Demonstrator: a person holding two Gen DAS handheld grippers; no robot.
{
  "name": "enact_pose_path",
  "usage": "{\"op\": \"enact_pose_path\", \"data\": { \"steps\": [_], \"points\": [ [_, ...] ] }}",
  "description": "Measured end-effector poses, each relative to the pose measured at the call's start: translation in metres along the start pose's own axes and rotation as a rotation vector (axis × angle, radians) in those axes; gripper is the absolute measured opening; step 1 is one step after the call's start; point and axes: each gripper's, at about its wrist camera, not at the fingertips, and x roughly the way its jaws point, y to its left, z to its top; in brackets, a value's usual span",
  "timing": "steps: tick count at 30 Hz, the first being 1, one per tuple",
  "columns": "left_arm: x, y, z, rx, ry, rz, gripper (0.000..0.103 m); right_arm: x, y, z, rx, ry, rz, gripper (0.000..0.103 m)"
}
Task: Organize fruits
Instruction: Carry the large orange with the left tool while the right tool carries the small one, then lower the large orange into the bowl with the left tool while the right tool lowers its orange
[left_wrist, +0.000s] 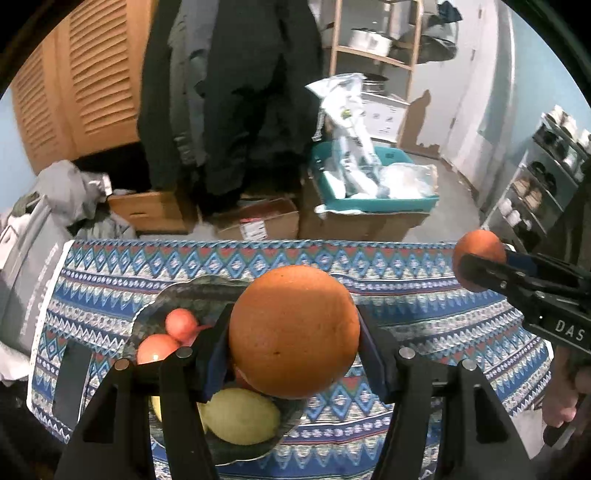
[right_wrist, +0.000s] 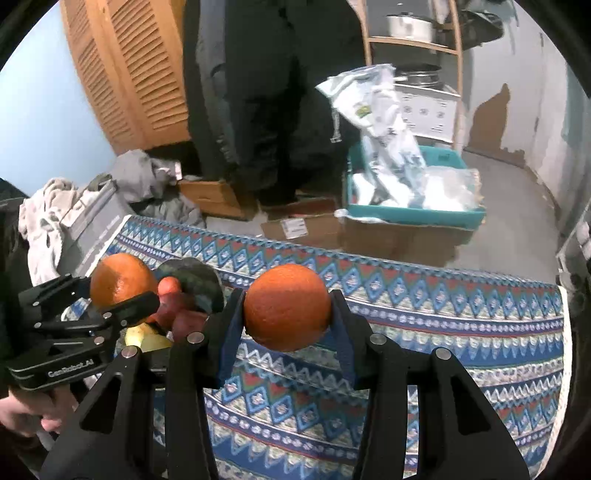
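1. Fruits come first: at the far left of the left wrist view we see two small red-orange round fruits (left_wrist: 173, 334) lying in a dark grey-green scalloped bowl (left_wrist: 192, 291), with a pale yellow-green oval fruit (left_wrist: 242, 415) at the bowl's near side.
2. The bowl stands on a blue, white and red patterned tablecloth (left_wrist: 406, 306), towards its left part.
3. Just right of those fruits, our left gripper (left_wrist: 293, 343) holds a large round orange (left_wrist: 293, 330) between its two black fingers, the pads pressing on both sides, raised over the bowl's right edge.
4. Further right, our right gripper (right_wrist: 287, 314) clamps a smaller round orange (right_wrist: 287, 306) in the same way, above the bare cloth and well apart from the bowl.
5. In the right wrist view, a hand (right_wrist: 22, 410) at the lower left grips the left tool's handle.
6. Beyond the far edge of the table we see a brown cardboard box (left_wrist: 258, 221) on the floor and, right of it, a teal plastic bin (left_wrist: 376, 201) stuffed with white plastic bags (left_wrist: 349, 122).
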Motion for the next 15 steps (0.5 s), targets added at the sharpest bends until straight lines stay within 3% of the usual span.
{"op": "enact_pose_path", "data": {
  "steps": [8,15],
  "points": [
    [0.022,0.032,-0.005,-0.046,0.036,0.03,0.063,0.031,0.022,0.008,-0.011,0.041,0.039,0.045],
    [0.059,0.053,-0.009,-0.085,0.112,0.044,0.063,0.053,0.034,0.008,-0.03,0.082,0.045,0.045]
  ]
}}
